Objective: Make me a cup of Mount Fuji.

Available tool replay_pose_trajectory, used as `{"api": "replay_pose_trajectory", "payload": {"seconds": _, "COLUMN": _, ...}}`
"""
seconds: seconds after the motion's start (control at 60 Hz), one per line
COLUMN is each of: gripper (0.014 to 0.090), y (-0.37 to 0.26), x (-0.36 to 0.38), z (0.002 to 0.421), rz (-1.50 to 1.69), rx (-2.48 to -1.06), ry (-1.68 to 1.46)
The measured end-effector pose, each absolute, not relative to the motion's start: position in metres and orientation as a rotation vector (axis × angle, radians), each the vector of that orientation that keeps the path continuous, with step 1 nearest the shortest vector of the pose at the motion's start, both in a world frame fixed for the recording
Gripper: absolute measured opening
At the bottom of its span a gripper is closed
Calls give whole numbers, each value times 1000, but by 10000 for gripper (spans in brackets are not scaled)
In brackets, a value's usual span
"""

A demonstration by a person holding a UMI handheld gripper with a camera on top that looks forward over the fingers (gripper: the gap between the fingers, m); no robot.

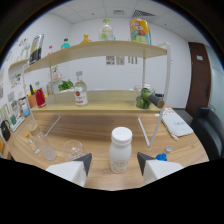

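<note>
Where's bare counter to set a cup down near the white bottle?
Bare wood lies right of the white bottle, up to the shelf leg and blue cap. More behind it, toward the lower shelf. The left is crowded: clear glass and measuring cup. The bottle stands between the open hand-held gripper fingers.

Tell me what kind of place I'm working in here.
Probably a drink-mixing bench set up in an office room: a wooden counter with a two-tier shelf of bottles, clear glasses, a white bottle between the open gripper fingers, and a dark door behind.
</note>
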State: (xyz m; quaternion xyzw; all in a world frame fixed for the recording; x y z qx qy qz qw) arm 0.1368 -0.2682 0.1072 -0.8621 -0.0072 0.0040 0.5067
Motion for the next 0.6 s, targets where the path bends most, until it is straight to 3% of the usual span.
{"api": "replay_pose_trajectory", "payload": {"seconds": 0.2, "gripper": 862, "y": -314, "x": 77, "z": 146, "rz": 10, "rx": -2087, "ry": 15}}
{"api": "replay_pose_trajectory", "payload": {"seconds": 0.6, "gripper": 859, "y": -355, "x": 11, "z": 150, "rz": -46, "rx": -2128, "ry": 1}}
